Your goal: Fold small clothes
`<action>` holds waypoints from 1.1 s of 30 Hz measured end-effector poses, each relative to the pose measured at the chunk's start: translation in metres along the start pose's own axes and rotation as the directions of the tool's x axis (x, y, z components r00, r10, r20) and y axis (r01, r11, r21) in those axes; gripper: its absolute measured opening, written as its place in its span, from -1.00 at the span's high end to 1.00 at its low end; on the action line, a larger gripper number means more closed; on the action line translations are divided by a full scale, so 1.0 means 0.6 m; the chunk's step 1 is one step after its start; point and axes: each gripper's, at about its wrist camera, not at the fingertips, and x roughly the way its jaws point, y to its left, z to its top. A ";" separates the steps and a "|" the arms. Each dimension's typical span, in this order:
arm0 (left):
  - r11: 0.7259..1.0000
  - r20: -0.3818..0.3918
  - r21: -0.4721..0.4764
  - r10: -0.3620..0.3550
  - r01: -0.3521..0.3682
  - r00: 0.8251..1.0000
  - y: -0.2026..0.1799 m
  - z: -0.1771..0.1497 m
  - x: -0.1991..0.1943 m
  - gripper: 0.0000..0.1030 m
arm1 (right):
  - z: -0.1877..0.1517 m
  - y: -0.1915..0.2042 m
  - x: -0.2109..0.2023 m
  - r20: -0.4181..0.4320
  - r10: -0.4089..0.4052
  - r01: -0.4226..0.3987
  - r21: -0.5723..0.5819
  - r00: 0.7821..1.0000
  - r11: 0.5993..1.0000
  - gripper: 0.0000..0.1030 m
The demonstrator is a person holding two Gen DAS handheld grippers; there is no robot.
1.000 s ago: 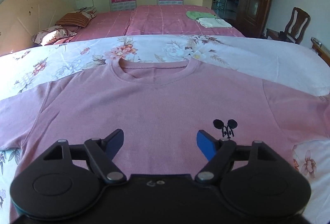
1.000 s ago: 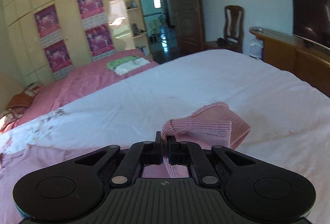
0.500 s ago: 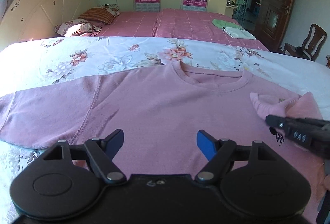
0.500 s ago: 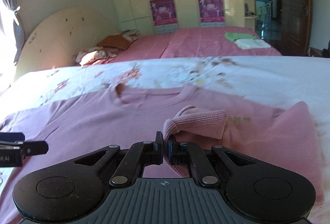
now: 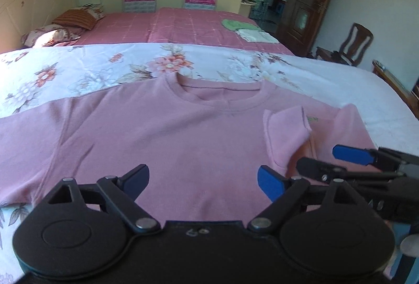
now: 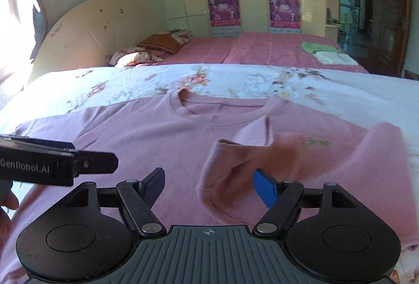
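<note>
A pink long-sleeved sweater (image 5: pixel 162 132) lies face up on the floral bedsheet (image 5: pixel 78 66), collar away from me. Its right sleeve (image 5: pixel 284 132) is folded in over the chest, cuff near the collar; it also shows in the right wrist view (image 6: pixel 248 163). Its left sleeve (image 5: pixel 23 134) lies stretched out flat. My left gripper (image 5: pixel 203 179) is open and empty above the sweater's lower body. My right gripper (image 6: pixel 209 184) is open and empty just above the folded sleeve; it also shows in the left wrist view (image 5: pixel 332 161).
A second bed with a pink cover (image 5: pixel 183 24) stands beyond, with pillows (image 5: pixel 76 19) and folded green and white cloths (image 5: pixel 246 28) on it. A wooden chair (image 5: pixel 351 45) and a dark door (image 5: pixel 306 1) are at the right.
My right gripper carried the sleeve cuff across onto the chest, then opened and let it go. The sleeve now lies folded on the sweater. My left gripper stayed open.
</note>
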 end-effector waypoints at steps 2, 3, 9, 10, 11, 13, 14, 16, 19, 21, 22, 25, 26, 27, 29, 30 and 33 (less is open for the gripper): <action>0.998 -0.018 0.048 -0.046 0.047 0.999 -0.033 -0.003 0.017 -0.73 | -0.009 -0.033 -0.024 0.005 -0.073 0.073 0.020 0.997 0.997 -0.44; 0.996 -0.022 0.066 -0.065 0.066 0.998 -0.049 -0.004 0.026 -0.72 | -0.015 -0.048 -0.037 0.007 -0.116 0.116 0.021 0.993 0.993 -0.44; 0.989 -0.004 0.140 -0.038 0.038 0.999 -0.124 -0.008 0.093 -0.67 | -0.063 -0.136 -0.077 -0.048 -0.280 0.282 0.057 0.959 0.958 -0.45; 0.990 -0.010 0.140 -0.033 0.034 0.999 -0.129 -0.009 0.104 -0.63 | -0.070 -0.149 -0.081 -0.056 -0.293 0.297 0.073 0.954 0.952 -0.45; 0.989 -0.005 0.142 -0.026 0.027 1.000 -0.134 -0.009 0.112 -0.59 | -0.076 -0.160 -0.085 -0.061 -0.305 0.310 0.086 0.950 0.947 -0.45; 0.988 0.013 0.154 0.005 -0.007 1.000 -0.140 -0.008 0.125 -0.50 | -0.086 -0.178 -0.095 -0.073 -0.319 0.326 0.113 0.945 0.939 -0.44; 0.988 0.013 0.156 0.015 -0.017 1.000 -0.140 -0.007 0.132 -0.37 | -0.091 -0.185 -0.099 -0.078 -0.323 0.330 0.125 0.943 0.936 -0.45; 0.989 0.004 0.148 0.001 -0.001 1.000 -0.134 -0.005 0.144 -0.01 | -0.098 -0.195 -0.104 -0.084 -0.326 0.335 0.143 0.942 0.931 -0.45; 0.995 0.051 0.103 -0.009 0.003 0.999 -0.119 -0.003 0.143 0.26 | -0.106 -0.204 -0.105 -0.090 -0.331 0.342 0.167 0.939 0.925 -0.44; 0.998 0.086 0.070 -0.008 0.002 0.996 -0.111 0.003 0.134 0.63 | -0.108 -0.206 -0.101 -0.091 -0.332 0.343 0.176 0.939 0.923 -0.44; 0.999 0.104 0.047 -0.019 0.014 0.994 -0.105 0.005 0.126 0.73 | -0.108 -0.207 -0.098 -0.093 -0.328 0.340 0.179 0.940 0.923 -0.44; 1.000 0.160 -0.011 -0.023 0.025 0.987 -0.089 0.015 0.106 0.86 | -0.103 -0.205 -0.084 -0.099 -0.302 0.316 0.180 0.948 0.932 0.02; 0.999 0.176 -0.028 -0.024 0.029 0.984 -0.084 0.018 0.099 0.86 | -0.101 -0.204 -0.079 -0.102 -0.300 0.314 0.183 0.949 0.932 0.21; 0.998 0.194 -0.046 -0.025 0.034 0.981 -0.077 0.022 0.091 0.86 | -0.098 -0.204 -0.075 -0.094 -0.307 0.319 0.184 0.947 0.930 0.23; 0.996 0.233 -0.079 -0.011 0.030 0.972 -0.063 0.029 0.073 0.87 | -0.091 -0.205 -0.069 -0.090 -0.313 0.325 0.196 0.946 0.925 0.23; 0.994 0.252 -0.101 -0.004 0.031 0.968 -0.053 0.034 0.063 0.87 | -0.090 -0.206 -0.068 -0.091 -0.317 0.329 0.202 0.944 0.923 0.23; 0.989 0.288 -0.147 0.013 0.031 0.957 -0.027 0.039 0.037 0.87 | -0.088 -0.205 -0.064 -0.089 -0.333 0.345 0.205 0.939 0.916 0.22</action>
